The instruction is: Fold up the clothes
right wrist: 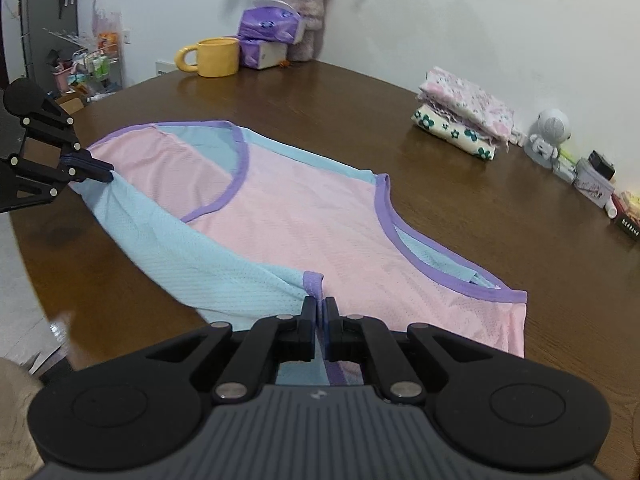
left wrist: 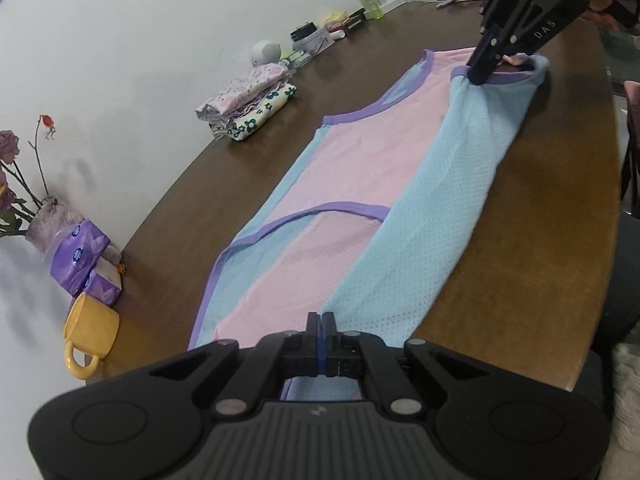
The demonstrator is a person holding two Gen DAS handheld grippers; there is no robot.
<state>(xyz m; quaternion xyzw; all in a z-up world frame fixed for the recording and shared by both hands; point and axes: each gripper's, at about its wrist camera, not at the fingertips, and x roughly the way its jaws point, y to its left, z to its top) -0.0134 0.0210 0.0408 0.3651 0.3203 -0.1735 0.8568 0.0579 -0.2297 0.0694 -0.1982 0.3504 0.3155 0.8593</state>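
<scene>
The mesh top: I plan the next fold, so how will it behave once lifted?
The mesh top is probably floppy: its blue side sags between the left tool and right tool. Likely light, as thin perforated fabric. It may slide on the smooth table.

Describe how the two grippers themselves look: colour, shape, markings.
Both are matte black. Each left gripper and right gripper has linkage arms with silver rivets, round side discs and a ribbed grey body. The left shows blue pads; the right's outer arm reads "DAS".

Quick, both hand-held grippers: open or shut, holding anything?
Left hand-held gripper: shut on the vest's blue edge.
Right hand-held gripper: shut on its purple-trimmed edge.
</scene>
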